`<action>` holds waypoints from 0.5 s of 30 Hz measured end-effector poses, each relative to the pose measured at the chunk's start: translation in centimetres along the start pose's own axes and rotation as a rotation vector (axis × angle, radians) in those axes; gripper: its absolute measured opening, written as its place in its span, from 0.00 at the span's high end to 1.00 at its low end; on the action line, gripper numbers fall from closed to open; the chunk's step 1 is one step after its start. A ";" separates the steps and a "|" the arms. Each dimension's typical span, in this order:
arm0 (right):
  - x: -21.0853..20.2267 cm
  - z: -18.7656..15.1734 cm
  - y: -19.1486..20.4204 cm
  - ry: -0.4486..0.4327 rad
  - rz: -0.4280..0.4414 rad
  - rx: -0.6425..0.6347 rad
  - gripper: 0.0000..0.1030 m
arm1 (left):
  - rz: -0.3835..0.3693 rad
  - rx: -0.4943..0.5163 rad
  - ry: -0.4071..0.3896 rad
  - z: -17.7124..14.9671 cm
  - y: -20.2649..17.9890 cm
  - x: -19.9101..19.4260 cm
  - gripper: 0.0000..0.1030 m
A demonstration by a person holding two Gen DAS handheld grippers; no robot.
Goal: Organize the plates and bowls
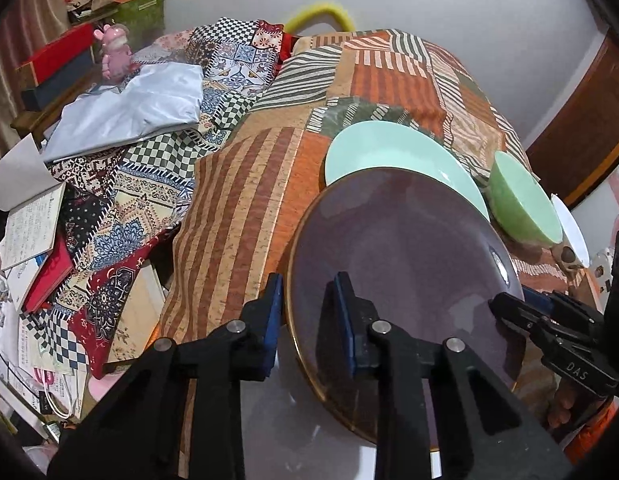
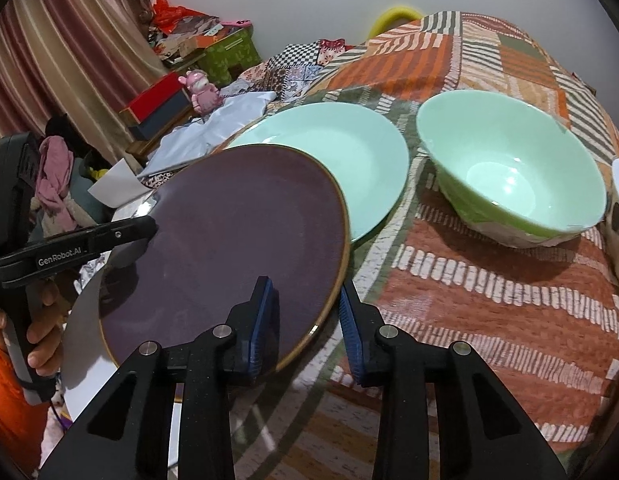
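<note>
Clearly both grippers, left gripper [image 1: 307, 316] and right gripper [image 2: 309, 324], pinch opposite rims of the purple plate [image 2: 229, 236]; uneven lifting could tilt it onto the mint plate [image 2: 341, 140] behind.

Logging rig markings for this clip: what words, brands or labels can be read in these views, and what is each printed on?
"DAS" – on the arm of the right gripper, seen from the left wrist view.
"GenRobot.AI" – on the arm of the left gripper, seen from the right wrist view.
Handwriting on the open notebook – too small to read.
Print on the green box – blurred, unreadable.
The purple plate carries no text.
</note>
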State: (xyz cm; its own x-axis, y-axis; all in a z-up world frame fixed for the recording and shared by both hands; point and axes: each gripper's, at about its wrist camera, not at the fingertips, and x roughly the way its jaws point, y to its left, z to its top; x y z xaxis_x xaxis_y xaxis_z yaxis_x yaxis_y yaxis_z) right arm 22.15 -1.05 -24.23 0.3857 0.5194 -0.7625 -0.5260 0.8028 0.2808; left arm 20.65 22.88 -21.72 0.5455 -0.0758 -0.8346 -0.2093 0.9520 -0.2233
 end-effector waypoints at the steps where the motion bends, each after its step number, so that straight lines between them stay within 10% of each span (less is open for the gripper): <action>1: 0.1 0.0 0.1 -0.001 -0.001 0.003 0.71 | -0.004 0.002 0.002 0.0 0.0 0.0 0.75; 15: -0.8 -0.1 -0.3 -0.010 -0.022 0.015 0.71 | -0.018 0.032 0.002 -0.4 -1.1 -0.7 0.75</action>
State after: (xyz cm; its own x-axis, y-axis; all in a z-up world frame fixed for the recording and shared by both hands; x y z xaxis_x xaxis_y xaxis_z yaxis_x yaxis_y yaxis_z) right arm 21.91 -1.77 -23.79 0.4051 0.5044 -0.7625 -0.5060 0.8184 0.2726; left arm 20.12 21.78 -21.08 0.5474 -0.0932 -0.8317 -0.1735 0.9595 -0.2217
